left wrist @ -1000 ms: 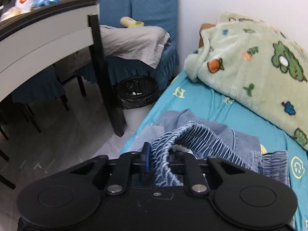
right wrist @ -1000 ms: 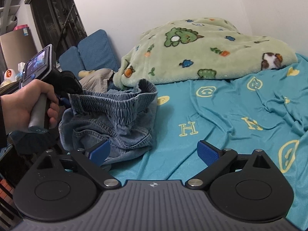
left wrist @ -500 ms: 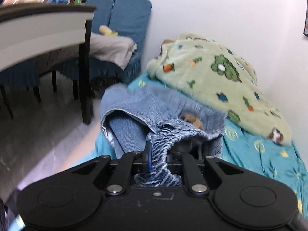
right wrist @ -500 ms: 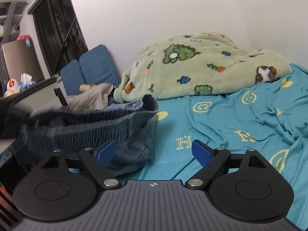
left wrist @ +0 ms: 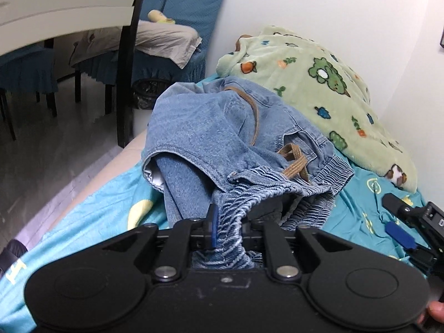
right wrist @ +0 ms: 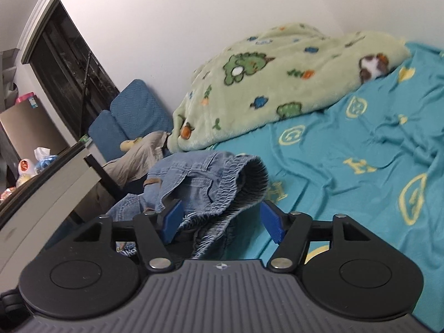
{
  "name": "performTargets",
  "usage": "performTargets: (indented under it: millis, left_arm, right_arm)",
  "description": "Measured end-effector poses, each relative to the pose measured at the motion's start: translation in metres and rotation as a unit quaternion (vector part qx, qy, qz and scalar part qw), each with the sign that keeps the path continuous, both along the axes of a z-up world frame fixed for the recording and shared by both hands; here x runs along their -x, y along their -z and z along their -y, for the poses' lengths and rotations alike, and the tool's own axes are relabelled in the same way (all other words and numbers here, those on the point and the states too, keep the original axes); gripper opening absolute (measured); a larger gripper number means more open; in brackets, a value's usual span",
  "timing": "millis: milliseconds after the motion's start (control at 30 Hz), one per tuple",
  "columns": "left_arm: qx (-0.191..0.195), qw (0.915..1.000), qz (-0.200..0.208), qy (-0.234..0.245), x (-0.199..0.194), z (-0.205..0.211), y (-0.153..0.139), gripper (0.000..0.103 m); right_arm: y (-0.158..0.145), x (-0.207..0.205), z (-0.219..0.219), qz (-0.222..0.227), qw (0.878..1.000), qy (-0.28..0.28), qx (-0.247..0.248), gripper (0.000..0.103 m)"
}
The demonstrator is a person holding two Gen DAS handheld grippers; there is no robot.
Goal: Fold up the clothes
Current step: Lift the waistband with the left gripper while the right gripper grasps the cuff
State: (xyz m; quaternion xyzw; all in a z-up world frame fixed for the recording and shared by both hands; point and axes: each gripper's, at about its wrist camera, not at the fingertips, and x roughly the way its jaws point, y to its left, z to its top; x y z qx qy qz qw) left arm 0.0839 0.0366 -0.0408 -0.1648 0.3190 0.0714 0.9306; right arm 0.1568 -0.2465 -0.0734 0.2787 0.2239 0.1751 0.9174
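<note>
A pair of blue denim shorts (left wrist: 222, 127) with an elastic waistband and a tan drawstring (left wrist: 294, 161) lies bunched on the teal bed sheet (left wrist: 97, 208). My left gripper (left wrist: 227, 227) is shut on the shorts' waistband. My right gripper (right wrist: 222, 216) is open, its blue pads on either side of the waistband of the shorts (right wrist: 211, 183), part of the fabric between them. The right gripper also shows at the right edge of the left wrist view (left wrist: 402, 230).
A green cartoon-print fleece blanket (right wrist: 277, 83) is heaped against the wall at the back of the bed. A table (left wrist: 63, 5) with a dark leg (left wrist: 127, 77) stands left of the bed, with blue chairs (left wrist: 177, 5) and a bin (left wrist: 147, 97) behind it.
My left gripper has carried the shorts along the bed, turned toward the blanket. My right gripper has moved in from the open sheet so that its pads now flank the waistband.
</note>
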Motion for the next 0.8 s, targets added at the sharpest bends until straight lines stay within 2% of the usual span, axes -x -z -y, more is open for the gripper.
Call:
performTargets:
  millis: [167,233,333,400,500,567,633,800]
  left_arm:
    - [0.005,0.9999,0.004,-0.009,0.001,-0.001,0.002,0.012]
    - [0.001,0.9999,0.006,-0.01,0.002,0.001,0.003,0.012]
    - [-0.008,0.9999,0.007,-0.011,0.001,0.004,0.005,0.012]
    - [-0.004,0.9999,0.003,-0.011,-0.001,0.004,0.007,0.012]
    - [0.002,0.9999,-0.002,-0.013,-0.005,0.002,0.009,0.012]
    - [0.006,0.9999,-0.005,-0.013,-0.008,0.002,0.01,0.012]
    - [0.009,0.9998,-0.007,-0.018,-0.009,0.0,0.01,0.012]
    - [-0.002,0.9998,-0.013,-0.016,-0.013,0.003,0.015,0.013]
  right_arm:
    - [0.006,-0.022,-0.005,-0.003,1.0,-0.021,-0.022,0.071]
    - [0.009,-0.037,-0.01,-0.005,1.0,-0.029,-0.011,0.071]
    - [0.015,-0.058,-0.014,-0.009,0.999,-0.035,0.0,0.064]
    - [0.02,-0.068,-0.011,-0.011,1.0,-0.025,-0.009,0.064]
    - [0.03,-0.084,-0.001,-0.02,0.999,-0.001,-0.042,0.068]
    - [0.039,-0.092,0.004,-0.03,0.997,0.008,-0.065,0.077]
    - [0.046,-0.1,0.007,-0.039,0.996,0.015,-0.083,0.08]
    - [0.06,-0.116,0.004,-0.043,0.991,0.005,-0.124,0.085]
